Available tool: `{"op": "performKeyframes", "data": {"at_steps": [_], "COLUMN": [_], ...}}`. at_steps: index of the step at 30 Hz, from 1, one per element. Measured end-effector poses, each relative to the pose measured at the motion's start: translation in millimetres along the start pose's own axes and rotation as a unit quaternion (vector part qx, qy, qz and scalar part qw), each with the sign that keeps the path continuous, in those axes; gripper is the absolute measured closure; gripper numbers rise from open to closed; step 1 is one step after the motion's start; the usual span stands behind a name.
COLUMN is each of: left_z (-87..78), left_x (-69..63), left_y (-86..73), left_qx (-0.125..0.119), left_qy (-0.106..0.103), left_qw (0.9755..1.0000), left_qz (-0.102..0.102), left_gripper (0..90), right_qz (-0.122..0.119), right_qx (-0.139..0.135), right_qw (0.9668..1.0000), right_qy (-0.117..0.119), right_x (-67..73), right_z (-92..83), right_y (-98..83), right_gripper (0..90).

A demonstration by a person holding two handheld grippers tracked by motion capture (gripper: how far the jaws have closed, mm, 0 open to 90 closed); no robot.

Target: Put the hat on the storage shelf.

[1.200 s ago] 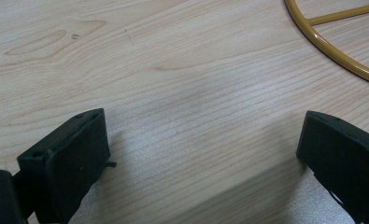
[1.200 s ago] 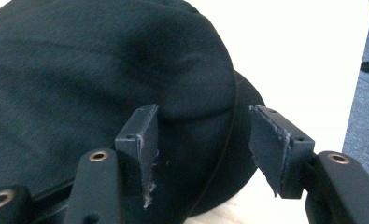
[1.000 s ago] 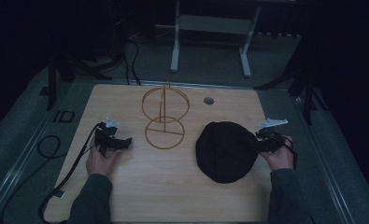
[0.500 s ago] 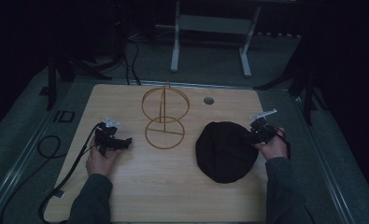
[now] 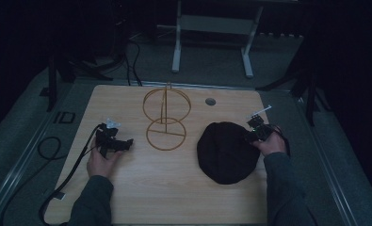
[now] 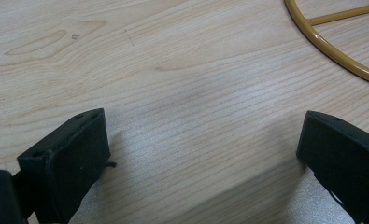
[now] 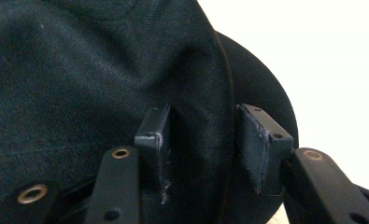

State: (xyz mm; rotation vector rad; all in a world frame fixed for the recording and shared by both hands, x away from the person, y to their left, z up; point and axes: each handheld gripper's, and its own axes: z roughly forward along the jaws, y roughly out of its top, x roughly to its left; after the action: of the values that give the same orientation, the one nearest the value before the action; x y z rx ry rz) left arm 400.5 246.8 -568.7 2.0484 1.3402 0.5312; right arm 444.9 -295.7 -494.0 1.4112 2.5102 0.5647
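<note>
Surface: pale wood-grain table (image 5: 165, 188) in a dim room, grey floor and a metal stand frame beyond. Nearest item: black fabric hat (image 5: 226, 151), lying flat at the person's right, close to the front edge. Right gripper (image 5: 255, 135) sits at the hat's far right rim; the right gripper view shows its jaws narrowed astride a fold by the brim seam (image 7: 226, 93), cloth between the pads, grip not confirmed as tight. Left gripper (image 5: 117, 145) rests on bare wood, well apart from the hat; the left gripper view shows its jaws spread wide, empty. Farther: yellow wire hat stand (image 5: 166, 117), upright between the two grippers, nearer the left.
</note>
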Motion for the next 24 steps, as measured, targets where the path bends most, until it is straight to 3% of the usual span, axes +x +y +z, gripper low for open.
{"op": "performKeyframes", "data": {"at_steps": [7,13,24], "left_z": [0.0,0.0,0.1], "left_x": [-0.1,-0.1,0.0], "left_y": [0.0,0.0,0.1], "left_qx": [0.000,0.000,-0.001], "left_qy": [0.000,0.000,0.000], "left_qw": [1.0000,1.0000,1.0000], "left_qz": [0.000,-0.001,-0.001], "left_gripper": [2.1,2.1,2.1], "right_qz": [0.010,-0.006,-0.012], "right_qx": [0.031,0.059,0.083], "right_qw": [0.9993,0.9979,0.9964], "right_qy": [-0.016,-0.027,0.004], "right_x": [-0.2,2.1,-8.9], "right_z": [2.1,2.7,2.2], "right_y": [9.6,20.7,29.9], "right_gripper": [68.5,76.2,77.3]}}
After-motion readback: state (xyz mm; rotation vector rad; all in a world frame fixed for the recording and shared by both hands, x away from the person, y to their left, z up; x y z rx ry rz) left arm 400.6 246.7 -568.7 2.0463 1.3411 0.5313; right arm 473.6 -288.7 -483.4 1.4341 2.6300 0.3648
